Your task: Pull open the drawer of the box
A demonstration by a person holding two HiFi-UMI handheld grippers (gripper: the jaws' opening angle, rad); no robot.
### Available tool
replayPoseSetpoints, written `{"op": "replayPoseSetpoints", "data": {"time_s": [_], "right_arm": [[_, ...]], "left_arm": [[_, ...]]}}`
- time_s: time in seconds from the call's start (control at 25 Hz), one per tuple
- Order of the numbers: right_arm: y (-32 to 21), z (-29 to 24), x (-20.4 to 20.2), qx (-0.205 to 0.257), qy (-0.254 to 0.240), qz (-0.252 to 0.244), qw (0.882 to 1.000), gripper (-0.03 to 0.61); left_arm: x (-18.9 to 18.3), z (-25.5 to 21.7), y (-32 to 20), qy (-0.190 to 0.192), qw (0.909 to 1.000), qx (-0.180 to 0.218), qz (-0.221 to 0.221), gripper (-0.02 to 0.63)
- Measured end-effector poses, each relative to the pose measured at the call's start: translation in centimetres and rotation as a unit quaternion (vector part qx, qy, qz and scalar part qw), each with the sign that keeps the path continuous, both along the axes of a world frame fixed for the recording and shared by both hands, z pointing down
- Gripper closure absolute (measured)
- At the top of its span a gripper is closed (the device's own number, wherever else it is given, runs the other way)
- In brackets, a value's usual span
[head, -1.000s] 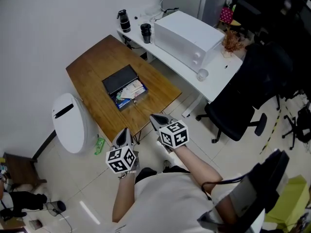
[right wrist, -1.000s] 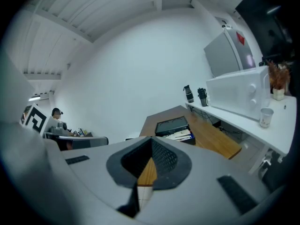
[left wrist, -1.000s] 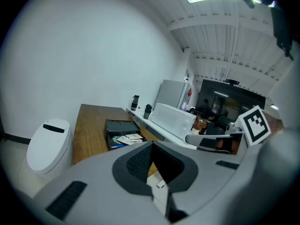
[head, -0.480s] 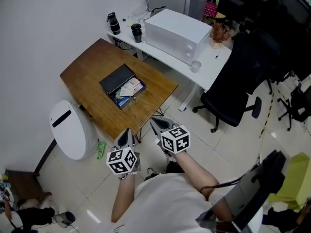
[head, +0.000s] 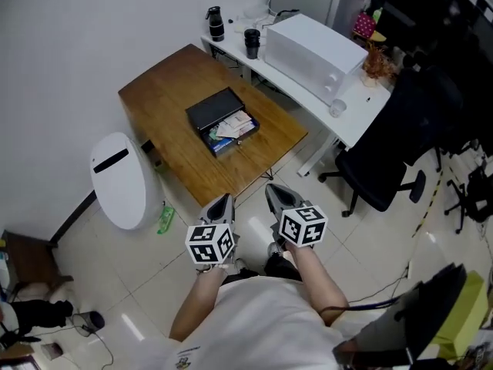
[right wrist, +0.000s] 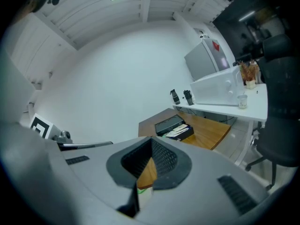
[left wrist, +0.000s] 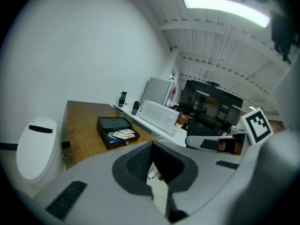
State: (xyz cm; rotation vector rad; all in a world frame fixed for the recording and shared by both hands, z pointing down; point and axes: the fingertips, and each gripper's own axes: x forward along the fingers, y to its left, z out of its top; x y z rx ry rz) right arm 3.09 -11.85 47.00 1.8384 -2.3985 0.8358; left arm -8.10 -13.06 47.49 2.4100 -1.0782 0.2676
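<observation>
A black box [head: 212,111] lies on the brown wooden table [head: 168,103], seen also in the left gripper view [left wrist: 111,124] and the right gripper view [right wrist: 169,124]. Its drawer [head: 232,133] stands pulled out toward the table's near edge, with papers showing inside. My left gripper [head: 223,202] and right gripper [head: 275,193] hover side by side over the floor, short of the table's near edge and well apart from the box. Both are shut with nothing between the jaws, which shows in the left gripper [left wrist: 158,189] and right gripper [right wrist: 139,185] views.
A white rounded bin [head: 118,180] stands left of the table, with a green bottle [head: 165,220] on the floor beside it. Behind the table, a white desk [head: 356,122] carries a white appliance [head: 314,46], two dark flasks [head: 216,23] and a glass [head: 336,108]. A black office chair [head: 389,160] stands to the right.
The head view has swung, so the table and box now sit further right and higher. Both grippers stay shut near the body, shifted slightly right and lower.
</observation>
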Motion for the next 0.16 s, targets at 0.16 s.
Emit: {"op": "replayPoseSetpoints", "data": {"time_s": [0.16], "right_arm": [[-0.2,0.4,-1.5,-0.003,0.005,0.0,1.0,0.591]], "left_arm": [[-1.6,0.1,-0.2,-0.001,1.0,0.0,-0.003,0.611]]}}
